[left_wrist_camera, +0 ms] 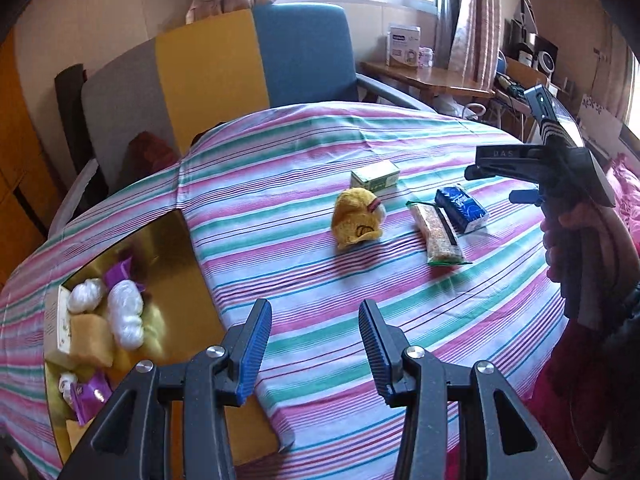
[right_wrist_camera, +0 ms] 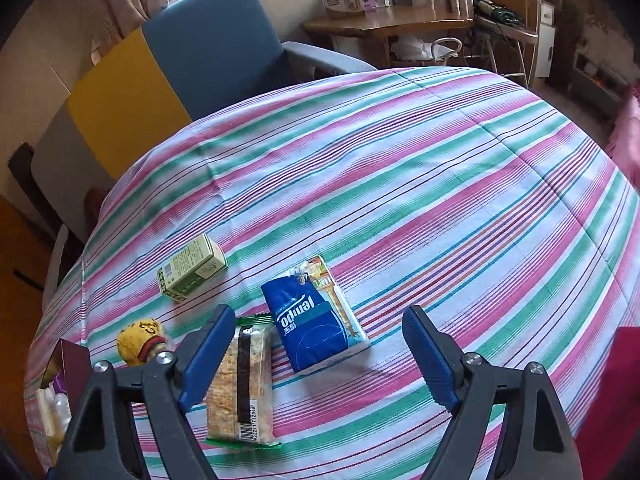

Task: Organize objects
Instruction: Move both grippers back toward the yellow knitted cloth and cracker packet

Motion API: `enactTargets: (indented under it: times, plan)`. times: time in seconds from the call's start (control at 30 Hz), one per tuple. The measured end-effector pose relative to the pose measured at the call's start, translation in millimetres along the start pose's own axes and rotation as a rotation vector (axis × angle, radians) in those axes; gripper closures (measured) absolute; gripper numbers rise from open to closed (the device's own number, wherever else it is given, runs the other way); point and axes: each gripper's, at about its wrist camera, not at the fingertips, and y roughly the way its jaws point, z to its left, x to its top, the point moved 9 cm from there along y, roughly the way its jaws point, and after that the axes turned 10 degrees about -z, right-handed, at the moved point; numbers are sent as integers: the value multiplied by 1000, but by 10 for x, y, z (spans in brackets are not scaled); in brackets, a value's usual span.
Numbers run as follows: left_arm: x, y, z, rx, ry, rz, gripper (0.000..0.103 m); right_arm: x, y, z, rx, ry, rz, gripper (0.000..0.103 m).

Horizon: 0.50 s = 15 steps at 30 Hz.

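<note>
On the striped cloth lie a yellow plush toy [left_wrist_camera: 357, 218] [right_wrist_camera: 138, 340], a green box [left_wrist_camera: 375, 174] [right_wrist_camera: 192, 268], a cracker packet [left_wrist_camera: 438, 236] [right_wrist_camera: 240, 384] and a blue tissue pack [left_wrist_camera: 460, 208] [right_wrist_camera: 316, 316]. A gold tray [left_wrist_camera: 180, 280] at the left holds white bundles [left_wrist_camera: 124, 314], purple packets and a sponge. My left gripper [left_wrist_camera: 315, 350] is open and empty, above the cloth beside the tray. My right gripper [right_wrist_camera: 320, 360] is open and empty, hovering over the tissue pack and cracker packet; it also shows in the left wrist view [left_wrist_camera: 500, 180].
A blue, yellow and grey chair [left_wrist_camera: 224, 68] stands behind the table. A wooden side table [right_wrist_camera: 384, 24] with boxes is at the back right. Pink fabric [left_wrist_camera: 624, 200] lies at the right edge.
</note>
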Motion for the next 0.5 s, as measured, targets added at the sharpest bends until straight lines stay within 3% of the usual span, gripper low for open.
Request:
enactTargets:
  times: [0.5]
  plan:
    - [34, 422, -184, -35, 13, 72, 57, 20, -25, -3, 52, 52, 4, 15]
